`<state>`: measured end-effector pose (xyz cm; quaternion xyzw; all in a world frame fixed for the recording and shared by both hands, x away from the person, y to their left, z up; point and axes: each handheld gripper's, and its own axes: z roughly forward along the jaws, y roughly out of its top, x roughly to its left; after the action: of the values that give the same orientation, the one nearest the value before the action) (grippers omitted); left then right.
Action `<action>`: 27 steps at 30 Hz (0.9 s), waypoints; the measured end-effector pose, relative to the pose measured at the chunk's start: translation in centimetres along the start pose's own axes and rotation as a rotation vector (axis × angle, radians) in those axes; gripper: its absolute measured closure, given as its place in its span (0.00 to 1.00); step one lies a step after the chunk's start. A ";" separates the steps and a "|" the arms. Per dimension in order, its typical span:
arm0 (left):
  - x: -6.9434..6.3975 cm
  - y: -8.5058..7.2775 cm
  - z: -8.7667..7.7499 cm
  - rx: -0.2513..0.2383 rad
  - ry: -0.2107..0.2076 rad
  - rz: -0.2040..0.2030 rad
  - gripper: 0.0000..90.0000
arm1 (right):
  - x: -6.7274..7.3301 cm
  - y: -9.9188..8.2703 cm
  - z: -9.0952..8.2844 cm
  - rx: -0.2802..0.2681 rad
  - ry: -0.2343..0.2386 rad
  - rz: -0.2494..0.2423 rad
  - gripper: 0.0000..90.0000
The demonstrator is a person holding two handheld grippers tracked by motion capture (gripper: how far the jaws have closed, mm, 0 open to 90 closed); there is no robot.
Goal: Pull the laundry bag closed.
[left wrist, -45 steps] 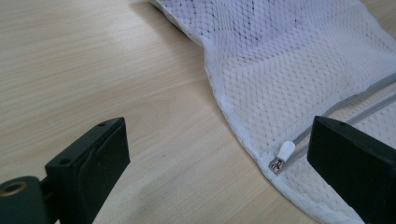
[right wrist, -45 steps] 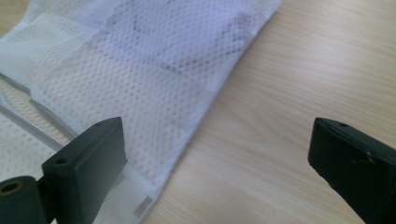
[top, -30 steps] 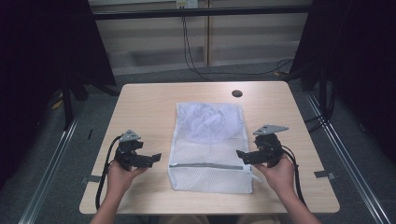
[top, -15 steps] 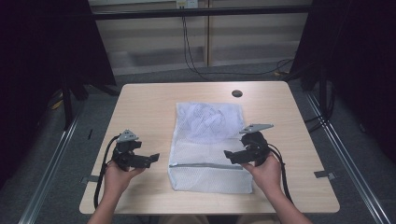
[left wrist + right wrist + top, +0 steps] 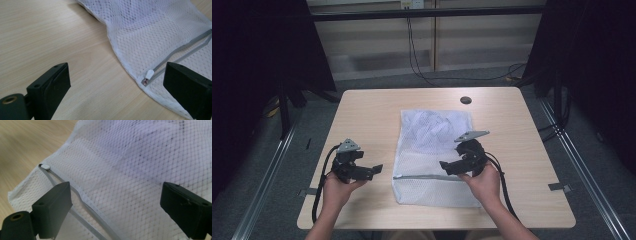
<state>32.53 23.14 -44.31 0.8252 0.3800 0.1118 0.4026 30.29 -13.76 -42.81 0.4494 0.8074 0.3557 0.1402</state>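
A white mesh laundry bag (image 5: pixel 434 150) lies flat in the middle of the wooden table (image 5: pixel 362 115), with something pale bunched inside its far half. Its grey zipper (image 5: pixel 427 176) runs across the near part, and the white pull (image 5: pixel 149 75) sits at the bag's left end. My left gripper (image 5: pixel 374 170) is open and rests just left of the bag, the pull ahead between its jaws (image 5: pixel 117 82). My right gripper (image 5: pixel 446 166) hovers open over the bag's right half above the zipper (image 5: pixel 82 200), with mesh between its jaws (image 5: pixel 116 197). The pull (image 5: pixel 45 166) lies beyond its left jaw.
A small black round disc (image 5: pixel 466 100) sits near the table's far edge. Bare wood lies on both sides of the bag. Grey tape tabs (image 5: pixel 558 187) mark the table's side edges. Cables trail from both grippers toward the person.
My right gripper has moved left, from beside the bag's right edge to over the bag near the zipper. The left gripper has barely shifted.
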 end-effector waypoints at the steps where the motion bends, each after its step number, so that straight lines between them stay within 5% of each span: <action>1: 0.0 0.0 0.0 -0.001 -0.001 0.002 0.08 | 0.2 0.1 0.1 0.004 -0.003 0.001 0.11; 27: -0.2 0.2 -0.1 -0.010 -0.012 0.007 0.08 | 3.3 1.6 3.4 0.040 0.074 -0.019 0.15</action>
<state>32.40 22.98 -44.05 0.8253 0.3740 0.1101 0.4086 31.33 -8.98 -43.80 0.4307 0.8234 0.3544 0.1045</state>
